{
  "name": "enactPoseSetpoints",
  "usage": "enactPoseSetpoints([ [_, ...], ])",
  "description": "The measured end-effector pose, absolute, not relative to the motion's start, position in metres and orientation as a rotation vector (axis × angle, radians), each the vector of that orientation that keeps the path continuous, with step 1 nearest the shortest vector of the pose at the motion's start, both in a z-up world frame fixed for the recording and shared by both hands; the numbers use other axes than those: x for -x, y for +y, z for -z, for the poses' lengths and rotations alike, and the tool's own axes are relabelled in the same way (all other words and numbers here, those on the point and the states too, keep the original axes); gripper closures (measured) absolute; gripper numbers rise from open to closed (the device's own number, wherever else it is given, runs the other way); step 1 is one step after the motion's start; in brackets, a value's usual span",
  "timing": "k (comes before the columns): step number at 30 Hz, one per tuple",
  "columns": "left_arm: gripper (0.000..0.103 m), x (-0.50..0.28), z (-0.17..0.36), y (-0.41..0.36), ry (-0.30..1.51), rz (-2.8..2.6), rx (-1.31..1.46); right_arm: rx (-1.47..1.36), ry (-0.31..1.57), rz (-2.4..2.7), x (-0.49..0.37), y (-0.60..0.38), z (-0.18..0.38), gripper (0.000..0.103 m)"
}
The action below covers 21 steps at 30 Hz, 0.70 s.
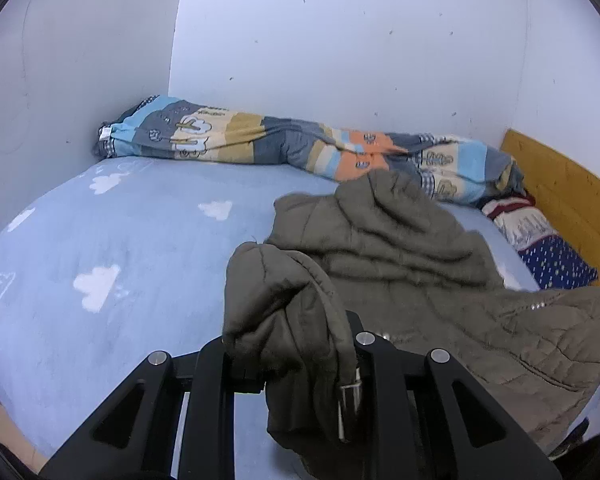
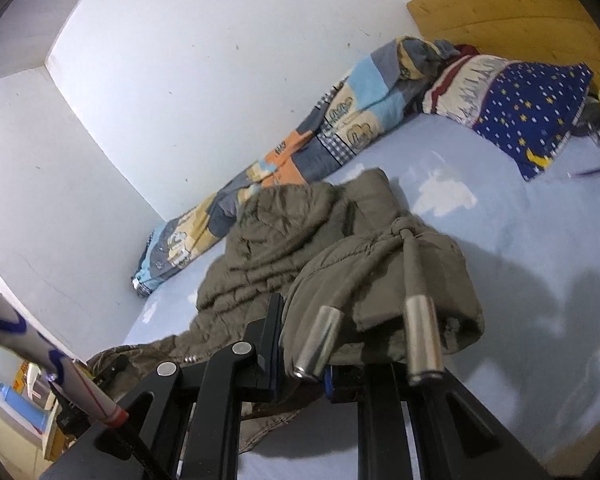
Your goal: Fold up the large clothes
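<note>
Olive-brown quilted coat (image 1: pixel 400 248) lies crumpled on the pale blue cloud-print sheet (image 1: pixel 120 248), near the right-hand end of the bed, its far edge just beside the rolled patchwork duvet (image 1: pixel 260 140) along the wall. Left gripper (image 1: pixel 296 364) is clamped on a bunched fold of the coat, a strap with a metal buckle (image 1: pixel 350 394) hanging over the jaws. Right gripper (image 2: pixel 300 364) is likewise closed on the fabric, at the part carrying the knotted drawcord. Judgement: both ends are being raised to shake the coat out before a fold. To do it well, keep the two grips level and draw them apart until the cloth between hangs taut, then lay it flat with cords and strap tucked clear of the crease. Count: one coat, two grippers, two metal cord tips (image 2: pixel 420 340), one buckle, one duvet, one starred pillow (image 2: pixel 532 112), one wooden headboard (image 1: pixel 560 196).
</note>
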State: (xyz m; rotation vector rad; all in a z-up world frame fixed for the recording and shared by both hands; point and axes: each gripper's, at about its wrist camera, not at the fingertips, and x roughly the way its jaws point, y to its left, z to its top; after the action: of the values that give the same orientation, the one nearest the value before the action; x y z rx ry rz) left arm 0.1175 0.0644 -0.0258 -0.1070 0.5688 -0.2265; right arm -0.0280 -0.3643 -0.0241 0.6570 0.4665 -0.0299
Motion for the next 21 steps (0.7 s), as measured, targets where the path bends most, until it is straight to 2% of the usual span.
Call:
enactPoseSetpoints([
  [8, 0.082, -0.175, -0.013, 0.050, 0.543, 0.234, 0.139, -0.647, 0.425, 0.008, -0.024, -0.379, -0.022, 0.087],
  [15, 0.082, -0.262, -0.040, 0.031, 0.579, 0.250, 0.206, -0.640, 0.413, 0.007, -0.100, -0.400, -0.049, 0.087],
  [18, 0.077, -0.302, -0.048, 0.025, 0.616, 0.264, 0.249, -0.631, 0.418, 0.020, -0.140, -0.412, -0.055, 0.087],
  [20, 0.065, -0.328, -0.055, 0.023, 0.633, 0.263, 0.287, -0.635, 0.427, 0.030, -0.170, -0.421, -0.055, 0.087],
  [21, 0.063, -0.337, -0.057, 0.025, 0.637, 0.265, 0.304, -0.638, 0.429, 0.036, -0.181, -0.425, -0.056, 0.087],
])
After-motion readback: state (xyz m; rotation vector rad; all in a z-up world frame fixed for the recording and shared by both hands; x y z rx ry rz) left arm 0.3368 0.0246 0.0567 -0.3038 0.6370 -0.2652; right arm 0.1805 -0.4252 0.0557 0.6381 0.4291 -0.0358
